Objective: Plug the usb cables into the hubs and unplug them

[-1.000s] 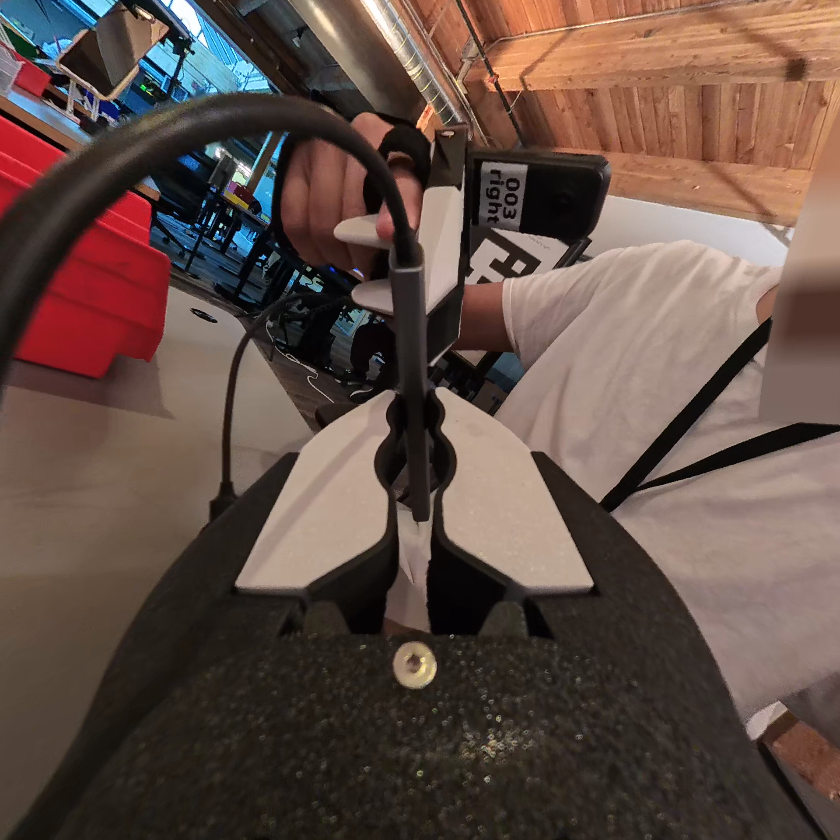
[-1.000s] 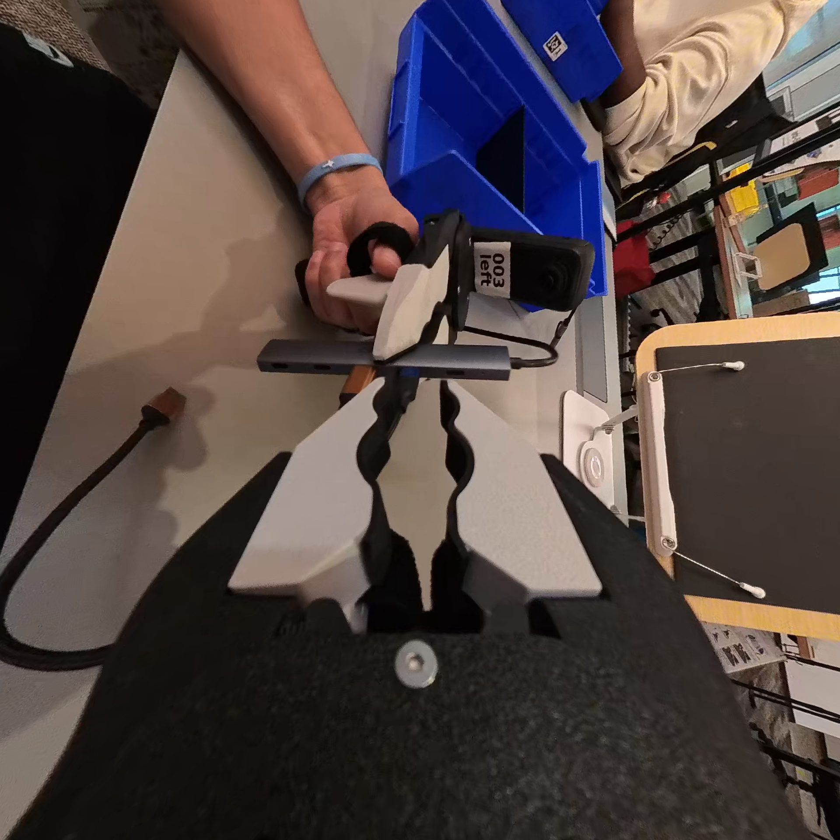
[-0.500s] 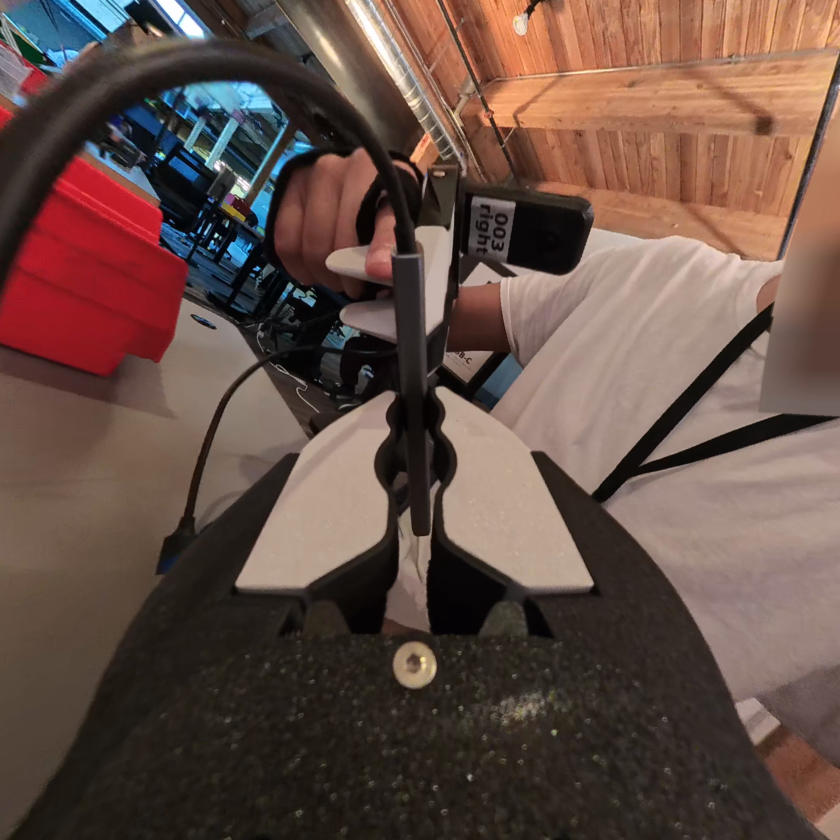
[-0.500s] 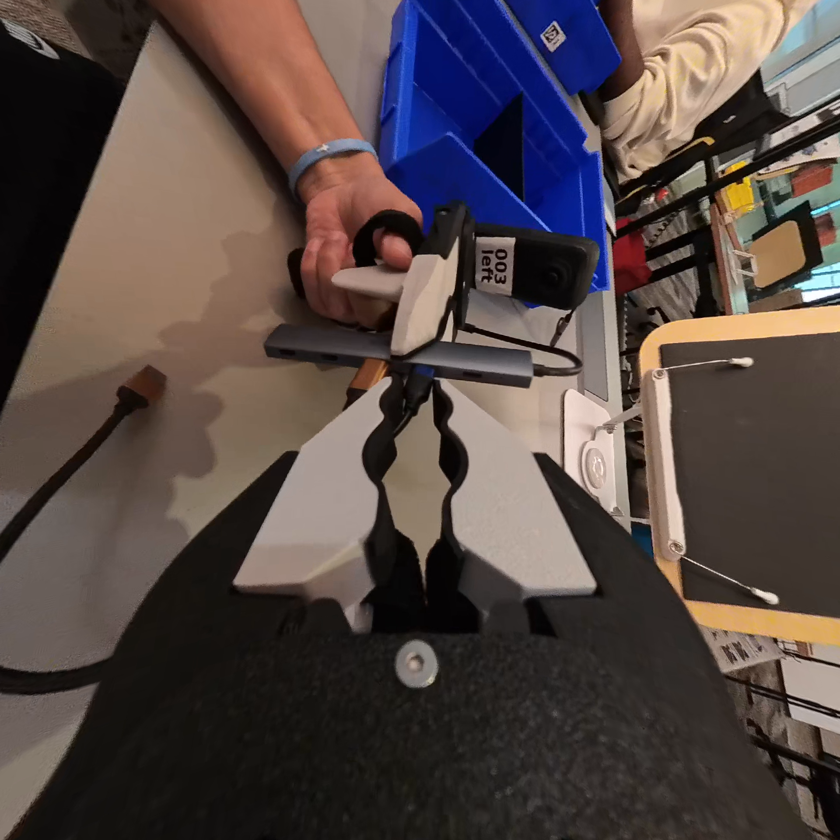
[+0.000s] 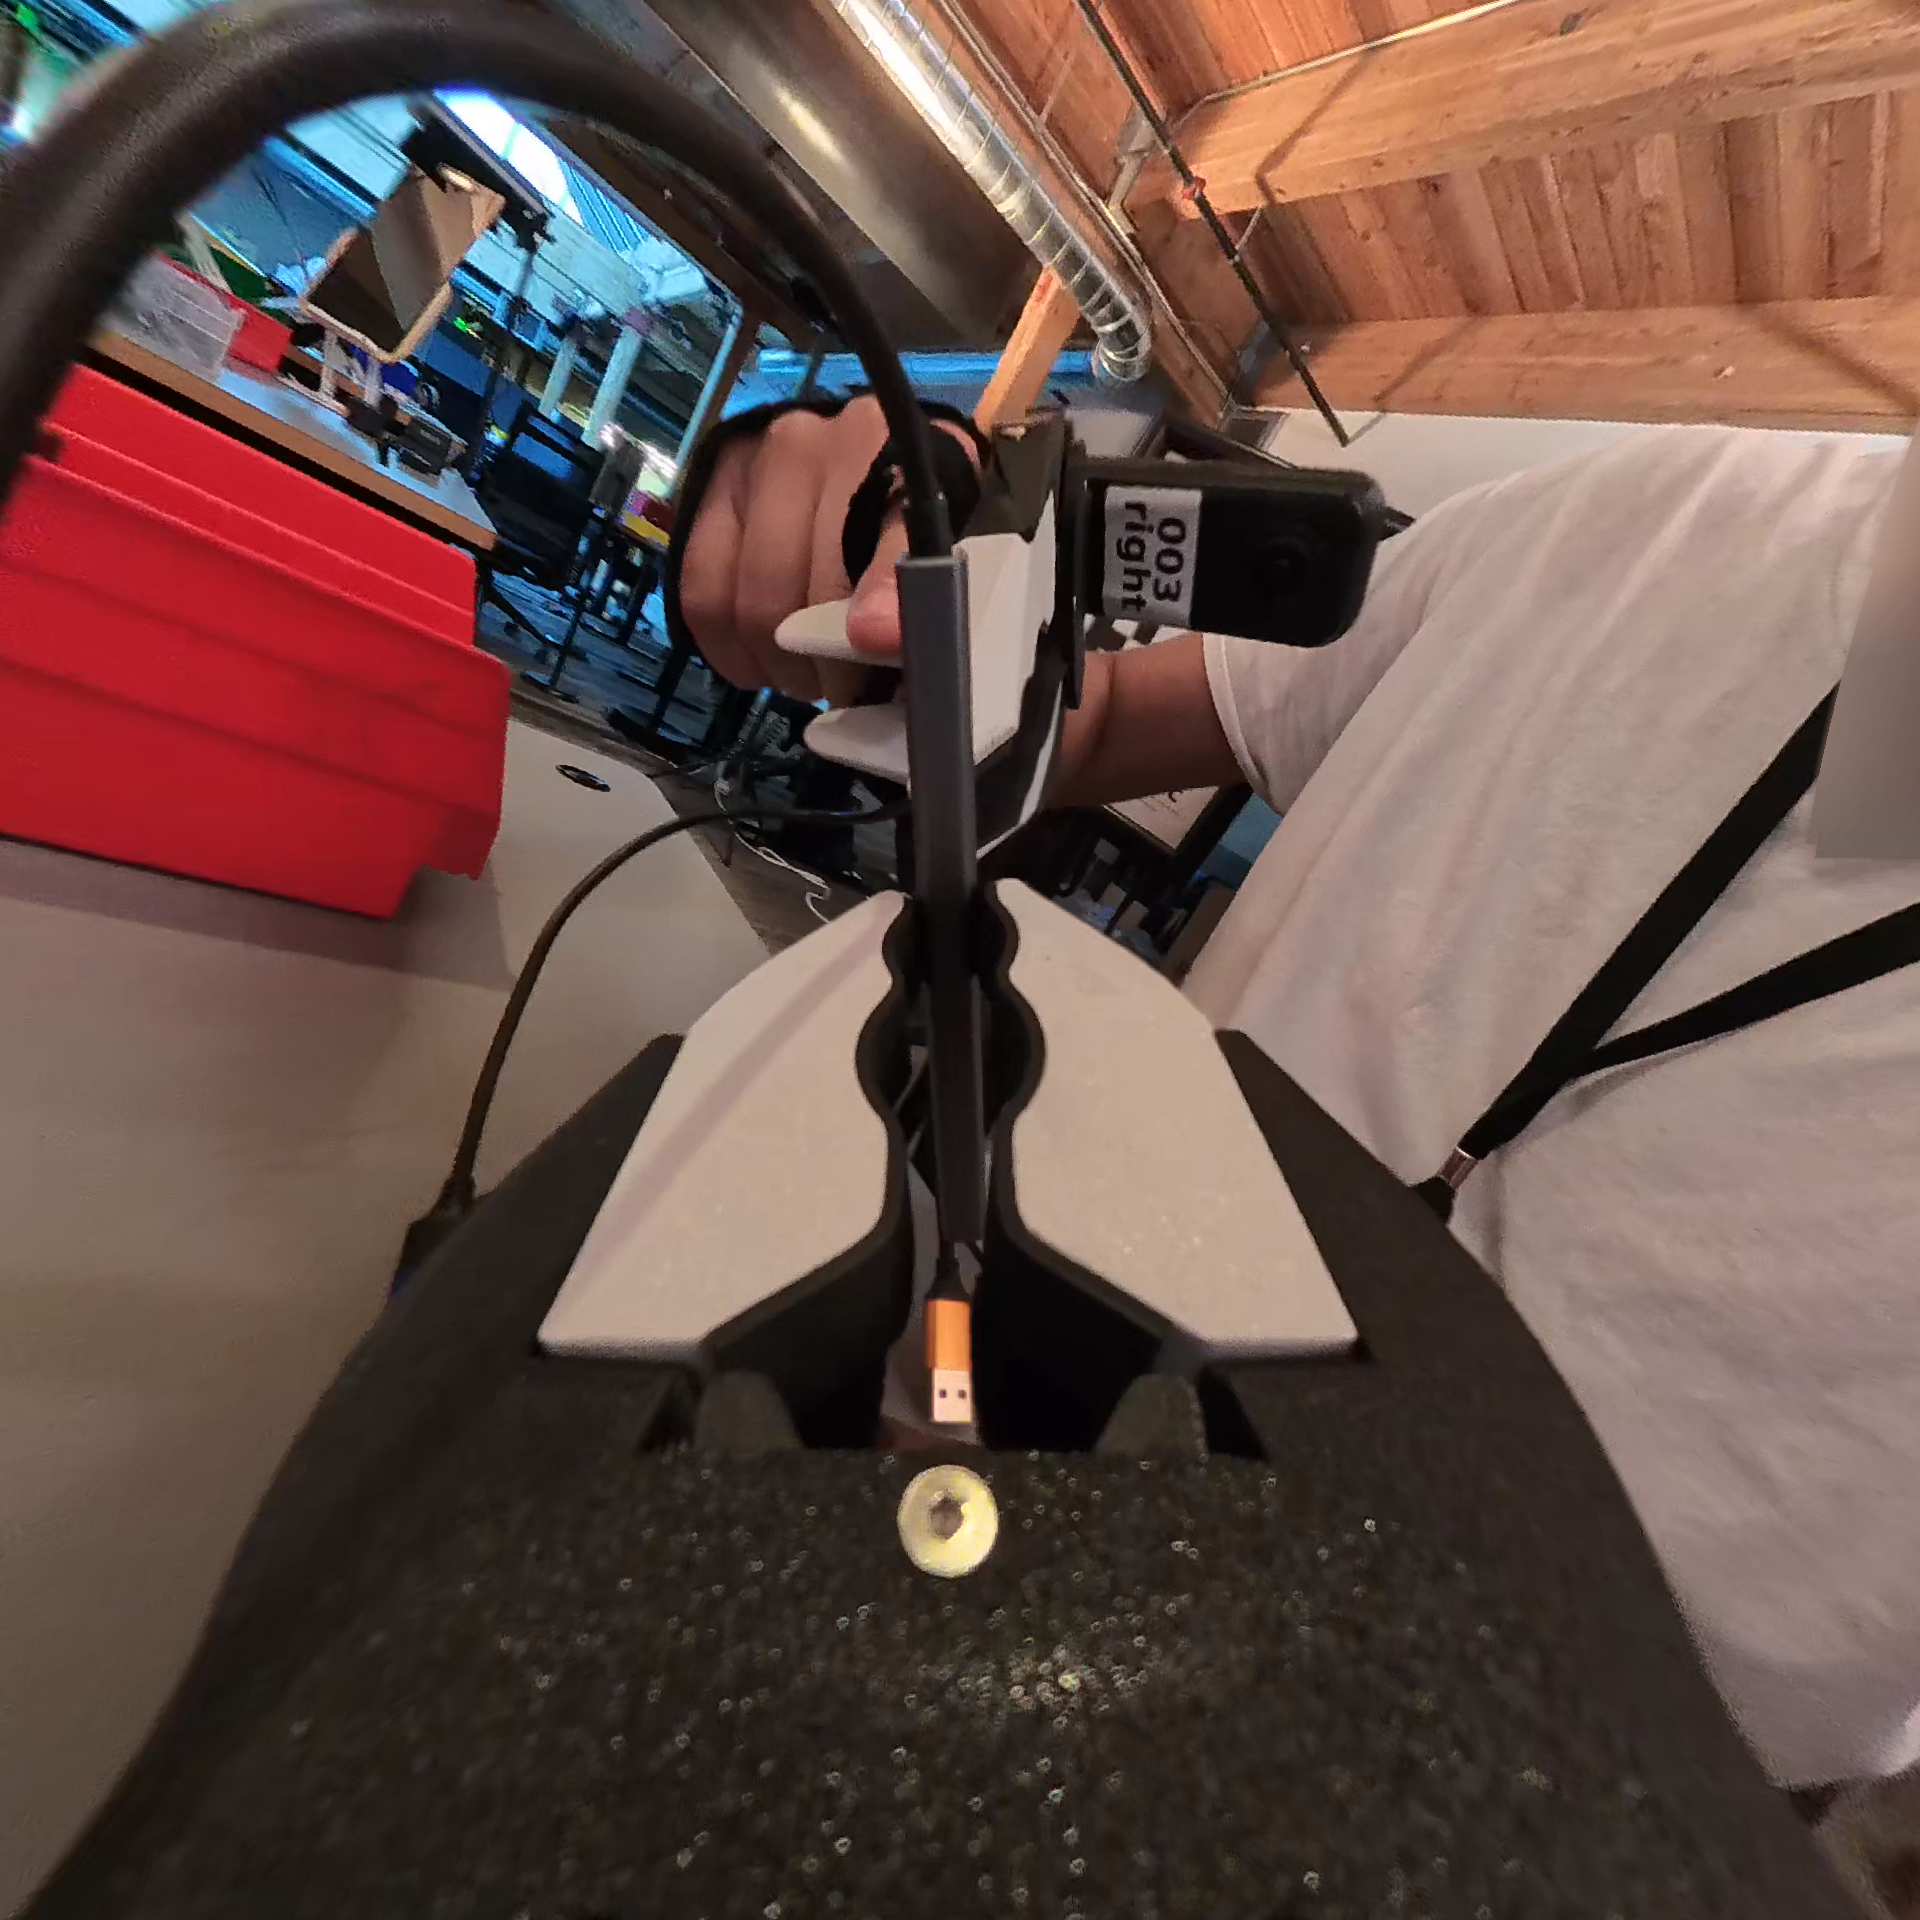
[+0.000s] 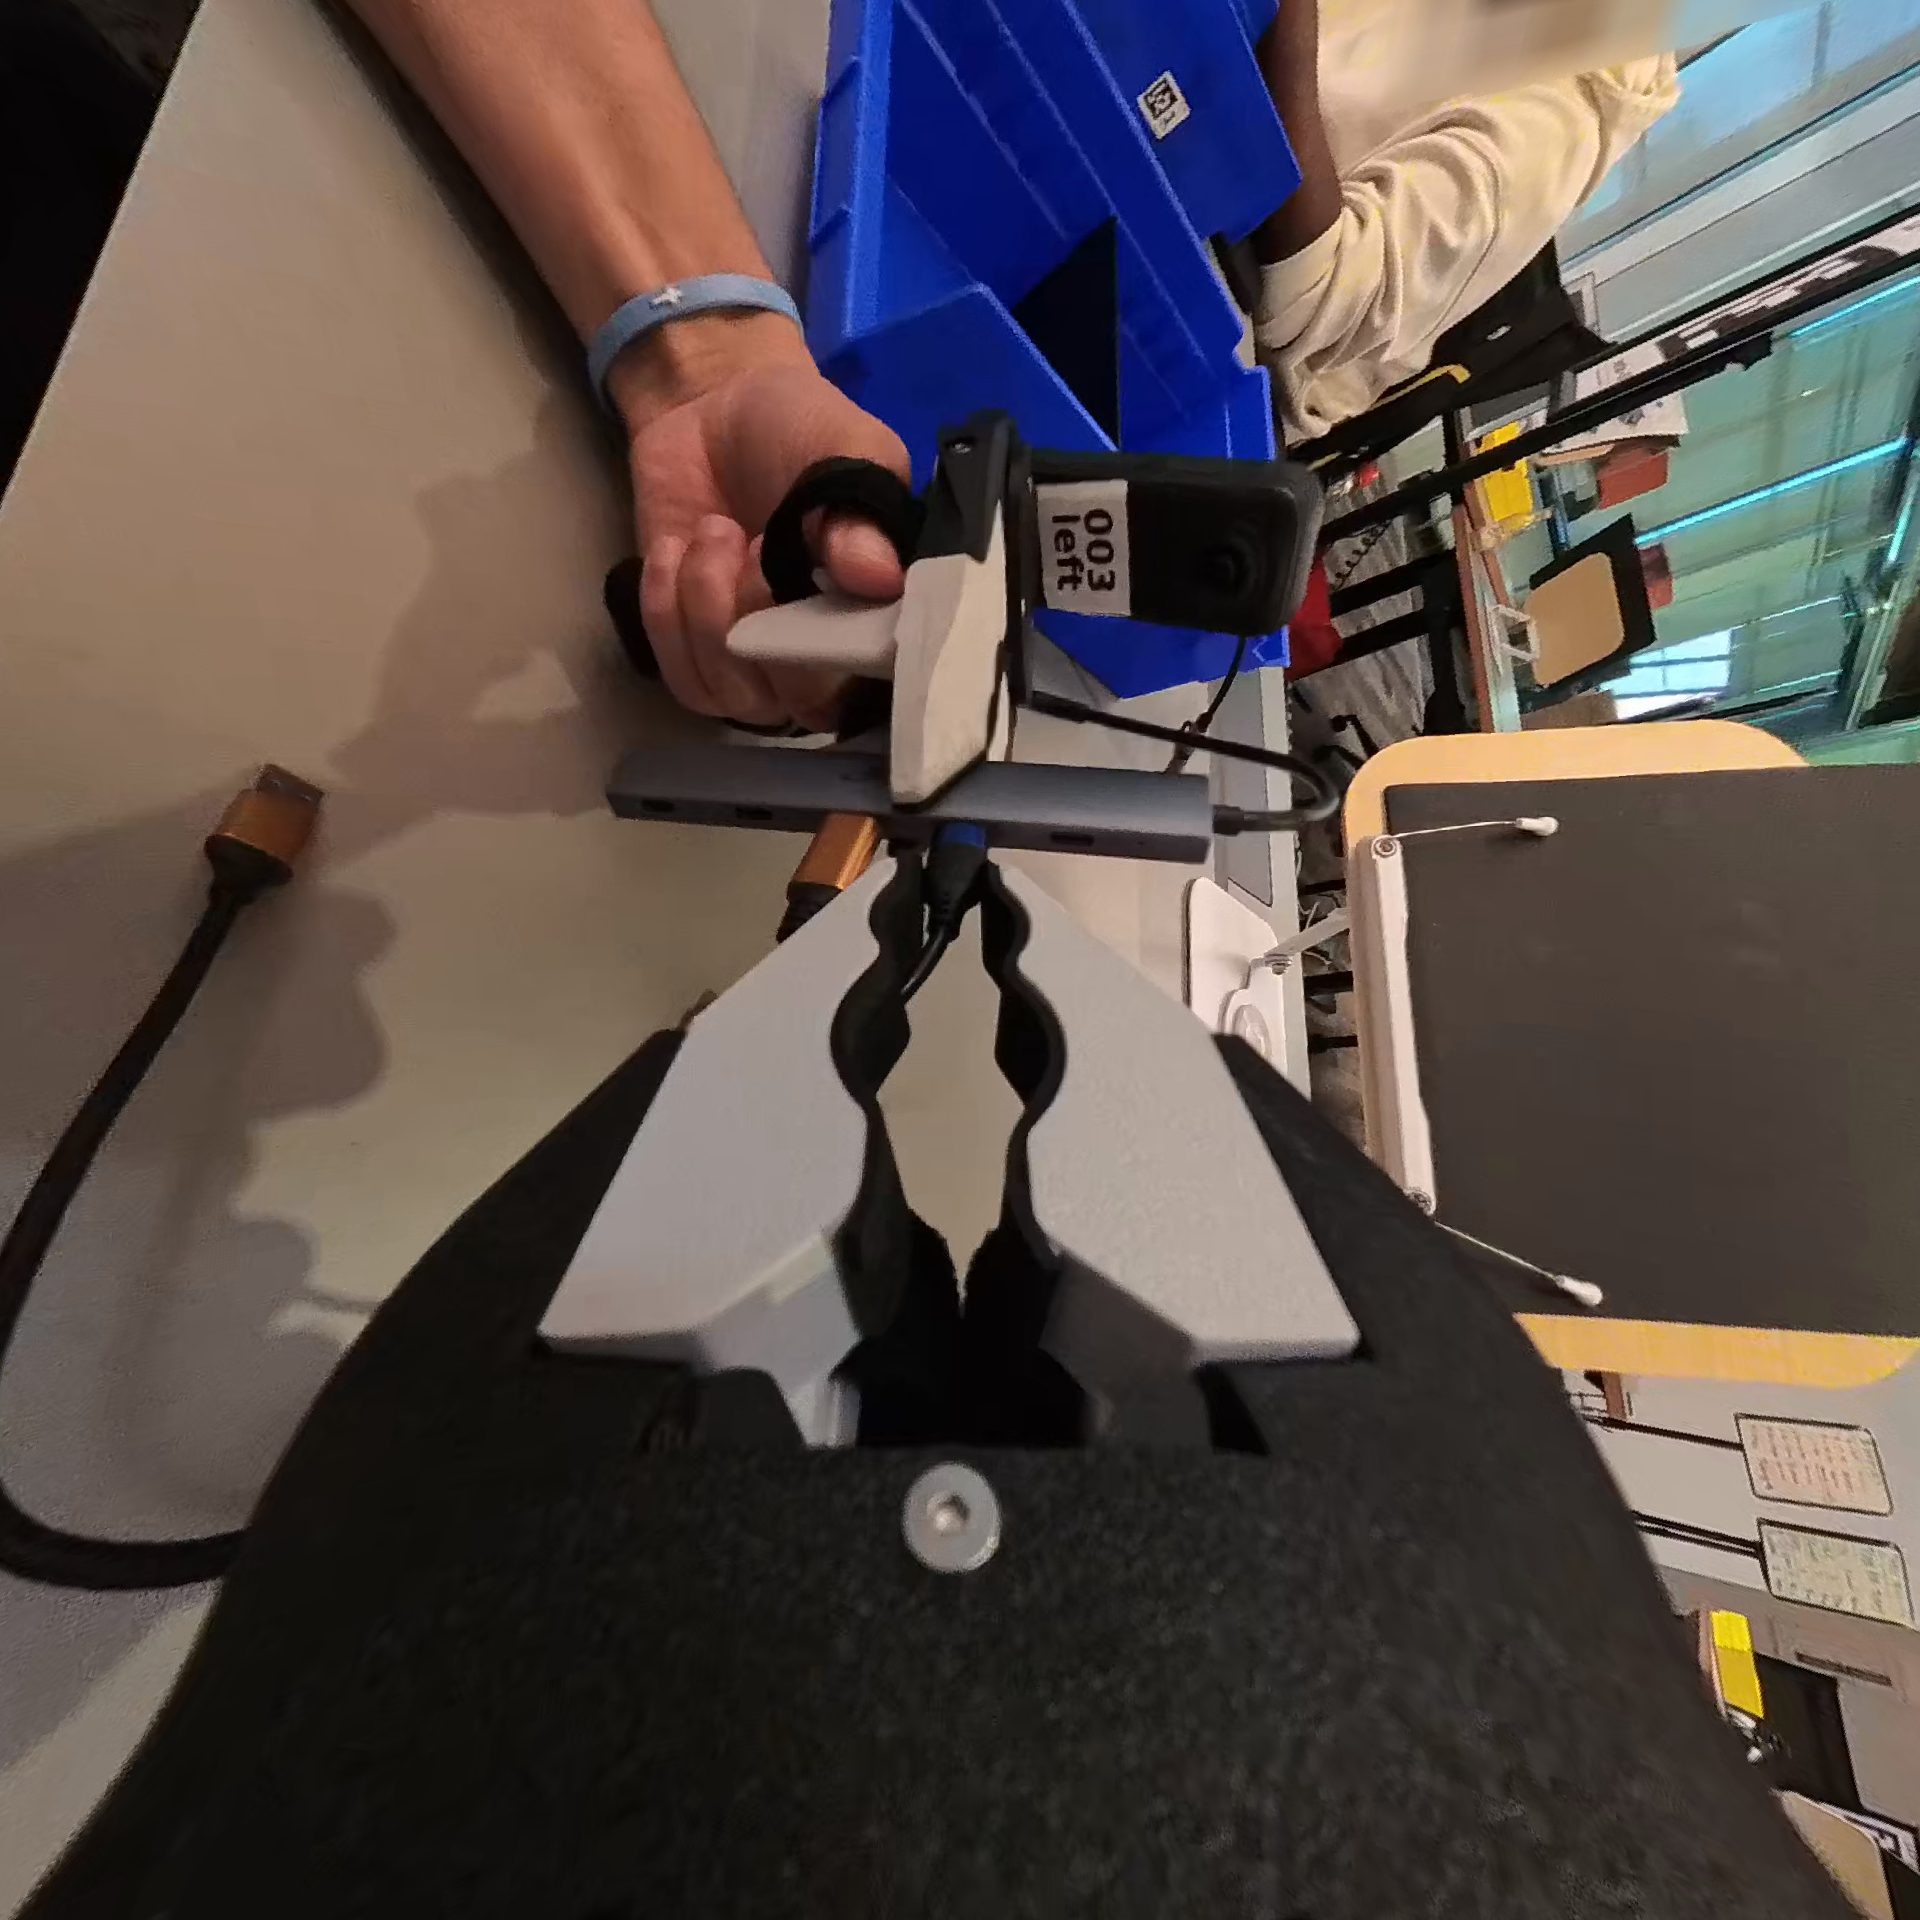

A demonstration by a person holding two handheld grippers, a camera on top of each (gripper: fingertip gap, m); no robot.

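My left gripper (image 5: 940, 914) is shut on a slim grey USB hub (image 5: 933, 727) and holds it edge-on above the table. The hub's thick black lead (image 5: 416, 62) arcs overhead. An orange USB plug (image 5: 948, 1361) shows low between my left fingers. In the right wrist view the hub (image 6: 1091, 805) lies crosswise, pinched by the left gripper (image 6: 935, 769). My right gripper (image 6: 951, 888) is shut on a black plug with a blue collar (image 6: 951, 857), which meets the hub's near side. The right gripper also shows in the left wrist view (image 5: 1003, 790), just behind the hub.
A braided black cable with an orange plug (image 6: 265, 821) lies on the beige table (image 6: 364, 520). Blue bins (image 6: 987, 260) stand behind the hub, and red bins (image 5: 208, 675) on the other side. A black board in a wooden frame (image 6: 1662, 1039) and a white round pad (image 6: 1236, 997) lie to the right. Left and right tips are no more than a few centimetres apart.
My right gripper has moved in with the blue-collared plug until it meets the hub's side. The left gripper has tilted, and the orange plug has come into view between its fingers.
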